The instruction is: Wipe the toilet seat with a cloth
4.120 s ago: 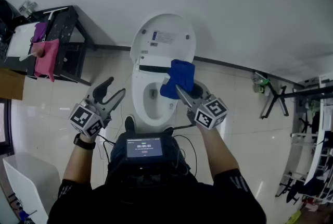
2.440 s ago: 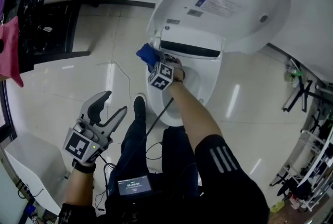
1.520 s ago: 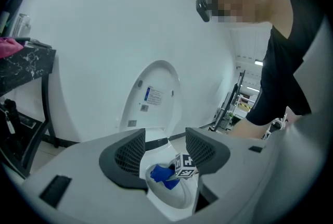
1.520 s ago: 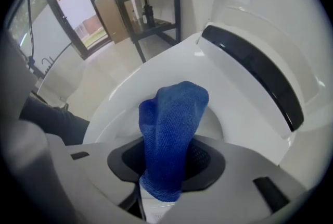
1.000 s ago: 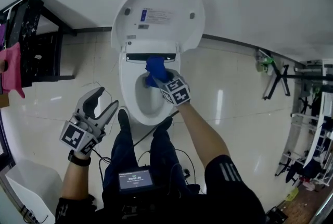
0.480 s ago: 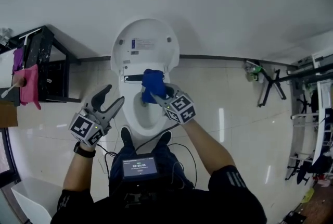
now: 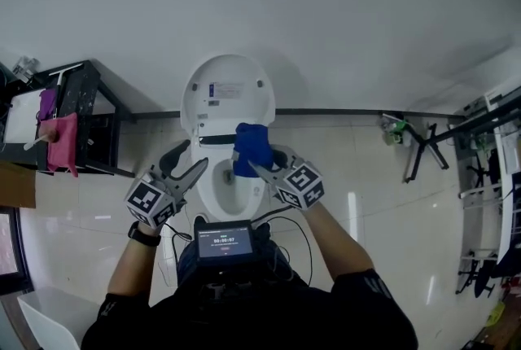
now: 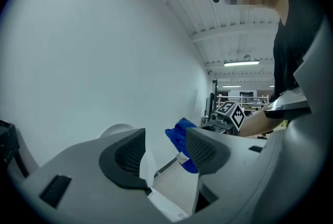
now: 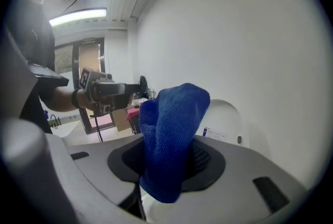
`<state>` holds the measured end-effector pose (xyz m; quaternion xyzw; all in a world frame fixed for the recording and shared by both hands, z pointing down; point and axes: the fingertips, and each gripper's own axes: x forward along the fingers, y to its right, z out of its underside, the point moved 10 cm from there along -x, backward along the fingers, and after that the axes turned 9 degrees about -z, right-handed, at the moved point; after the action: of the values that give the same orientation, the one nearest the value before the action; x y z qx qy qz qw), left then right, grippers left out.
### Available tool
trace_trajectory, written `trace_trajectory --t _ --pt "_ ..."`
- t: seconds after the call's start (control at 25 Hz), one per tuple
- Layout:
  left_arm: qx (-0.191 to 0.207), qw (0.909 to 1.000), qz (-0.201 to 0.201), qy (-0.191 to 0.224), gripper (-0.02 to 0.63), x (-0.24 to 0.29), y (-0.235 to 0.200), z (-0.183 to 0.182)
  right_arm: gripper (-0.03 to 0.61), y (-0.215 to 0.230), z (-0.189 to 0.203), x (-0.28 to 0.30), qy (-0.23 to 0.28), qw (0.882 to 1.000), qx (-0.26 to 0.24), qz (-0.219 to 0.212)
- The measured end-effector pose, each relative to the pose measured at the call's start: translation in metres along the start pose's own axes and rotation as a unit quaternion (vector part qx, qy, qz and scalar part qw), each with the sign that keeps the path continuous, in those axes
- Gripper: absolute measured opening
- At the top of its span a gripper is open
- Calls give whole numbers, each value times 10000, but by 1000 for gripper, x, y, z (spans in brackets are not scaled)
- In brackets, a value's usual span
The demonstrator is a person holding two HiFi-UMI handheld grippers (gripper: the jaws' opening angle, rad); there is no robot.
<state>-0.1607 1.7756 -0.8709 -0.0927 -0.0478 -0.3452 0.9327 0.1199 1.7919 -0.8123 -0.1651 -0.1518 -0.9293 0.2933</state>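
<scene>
We stand facing a plain white wall (image 7: 326, 6), with pale tiled floor (image 7: 383, 177) running open on both sides of us. The toilet (image 7: 205, 192) sits against the wall straight ahead, its lid (image 7: 227, 92) raised and leaning back, and the seat rim shows bare along its left and near edges. A dark rack (image 7: 94, 108) stands well to the left of the bowl with a pink rag (image 7: 62, 141) hanging off its near edge, and a strip of bare floor lies between rack and bowl. To the right the floor is free as far as a dark stand (image 7: 423, 153) by the wall. Our left gripper (image 7: 189, 163) hangs just beside the bowl's left edge, jaws spread wide with nothing between them. Our right gripper (image 7: 264, 171) reaches in over the bowl's right edge, its jaws clamped on the blue cloth (image 7: 251, 146). The cloth stands bunched above the jaws, over the rear of the bowl and in front of the lid. We cannot tell whether it touches the seat.
</scene>
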Motion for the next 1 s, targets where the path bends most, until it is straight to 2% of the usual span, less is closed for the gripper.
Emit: trace_trajectory --t 0.16,0.36,0.48,0.68,1.0 --pt "-22 10000 -42 -1 245 -5 8 -1 163 -6 -9 -23 296 9994 129 92" --pt "187 9998 22 -113 245 -4 3 9 163 -11 -19 -37 466 9989 18 100" --pt "57 9999 -33 -99 245 -4 10 1 163 -12 -24 -46 536 9983 -81 218" --pt "209 9997 44 -72 245 -1 10 2 158 -8 -29 -61 990 9947 102 244" --pt "198 9998 42 -36 245 1 11 -4 158 -7 -31 -69 1137 9926 197 371"
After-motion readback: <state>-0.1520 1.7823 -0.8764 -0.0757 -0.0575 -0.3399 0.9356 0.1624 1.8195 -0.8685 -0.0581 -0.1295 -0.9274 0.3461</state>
